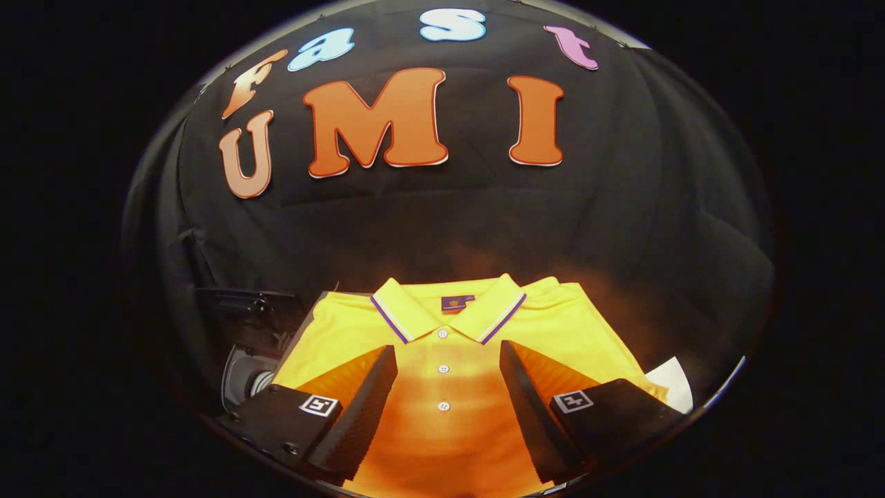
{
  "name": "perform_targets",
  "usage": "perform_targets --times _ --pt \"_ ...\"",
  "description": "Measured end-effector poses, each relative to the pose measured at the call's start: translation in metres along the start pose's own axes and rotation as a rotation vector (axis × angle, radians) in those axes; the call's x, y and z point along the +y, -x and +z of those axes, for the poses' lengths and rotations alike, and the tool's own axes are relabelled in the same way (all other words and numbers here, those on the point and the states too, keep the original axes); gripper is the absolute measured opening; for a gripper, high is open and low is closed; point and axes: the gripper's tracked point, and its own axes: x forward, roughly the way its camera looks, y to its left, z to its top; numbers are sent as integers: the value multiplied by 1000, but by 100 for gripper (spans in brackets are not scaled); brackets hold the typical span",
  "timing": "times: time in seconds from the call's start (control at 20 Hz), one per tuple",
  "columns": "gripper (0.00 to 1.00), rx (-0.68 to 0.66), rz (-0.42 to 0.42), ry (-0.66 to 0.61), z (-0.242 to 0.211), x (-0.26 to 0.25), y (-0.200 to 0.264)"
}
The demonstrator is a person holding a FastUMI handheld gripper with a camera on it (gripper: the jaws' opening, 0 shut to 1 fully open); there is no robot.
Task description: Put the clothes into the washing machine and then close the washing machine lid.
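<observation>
Between the open tool [448,360], shirt [442,387] collar points away.

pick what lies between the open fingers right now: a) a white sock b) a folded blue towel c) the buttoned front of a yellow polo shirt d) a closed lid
c: the yellow polo shirt lies flat with its button placket running between the spread fingers of the gripper, which touch nothing.
</observation>
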Motion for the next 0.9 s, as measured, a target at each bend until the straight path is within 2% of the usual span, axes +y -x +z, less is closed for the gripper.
perform_targets --times 0.35,0.65,0.8,0.9 --pt "98 128 -1 2 -24 -4 -30" --pt "97 159 6 -10 -26 -5 -32" --pt "94 166 24 25 -27 -1 -31" --pt "84 167 44 38 -27 6 -29"
